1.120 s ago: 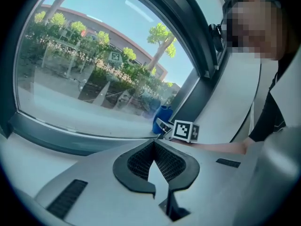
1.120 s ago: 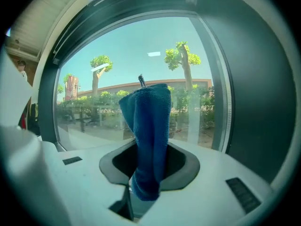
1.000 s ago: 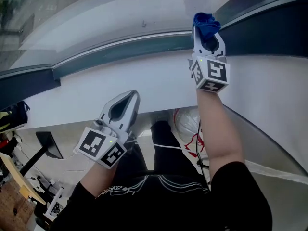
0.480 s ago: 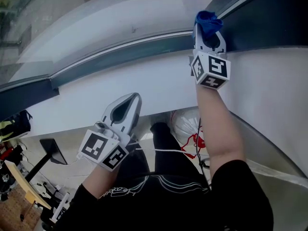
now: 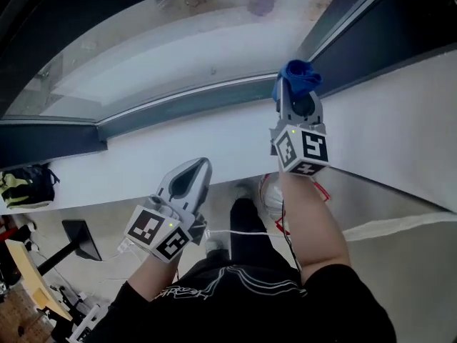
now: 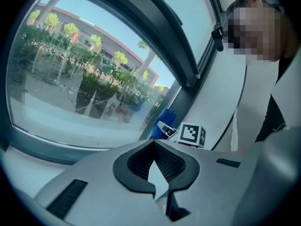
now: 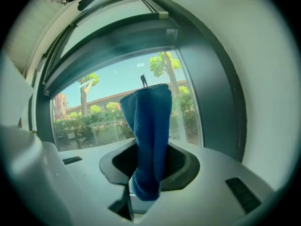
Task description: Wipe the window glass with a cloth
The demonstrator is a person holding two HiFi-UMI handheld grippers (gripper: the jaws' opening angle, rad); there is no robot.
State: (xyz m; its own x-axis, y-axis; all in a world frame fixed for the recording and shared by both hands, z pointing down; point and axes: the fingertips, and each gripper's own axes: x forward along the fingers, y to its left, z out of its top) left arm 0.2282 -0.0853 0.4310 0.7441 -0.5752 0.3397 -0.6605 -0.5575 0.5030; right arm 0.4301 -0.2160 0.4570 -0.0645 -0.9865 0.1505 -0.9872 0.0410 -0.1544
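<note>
A blue cloth (image 5: 298, 76) sticks up out of my right gripper (image 5: 295, 98), which is shut on it near the window's lower right corner. In the right gripper view the blue cloth (image 7: 149, 135) stands between the jaws, in front of the window glass (image 7: 117, 112). The window glass (image 5: 178, 41) fills the top of the head view above a dark frame (image 5: 178, 109). My left gripper (image 5: 187, 179) hangs lower, over the white sill (image 5: 143, 156), jaws together with nothing in them. The left gripper view shows the glass (image 6: 80, 84) and, far off, the blue cloth (image 6: 164, 121).
A dark vertical frame post (image 5: 343, 20) stands right of the glass, with a white wall (image 5: 400, 127) beside it. Below the sill lie a white bag with red cord (image 5: 275, 191), a black stand (image 5: 78, 238) and a yellow-black bag (image 5: 25, 188).
The head view has tilted up, so more of the glass shows. My right gripper with the cloth sits lower and slightly left in the picture; the left gripper keeps its place by the sill.
</note>
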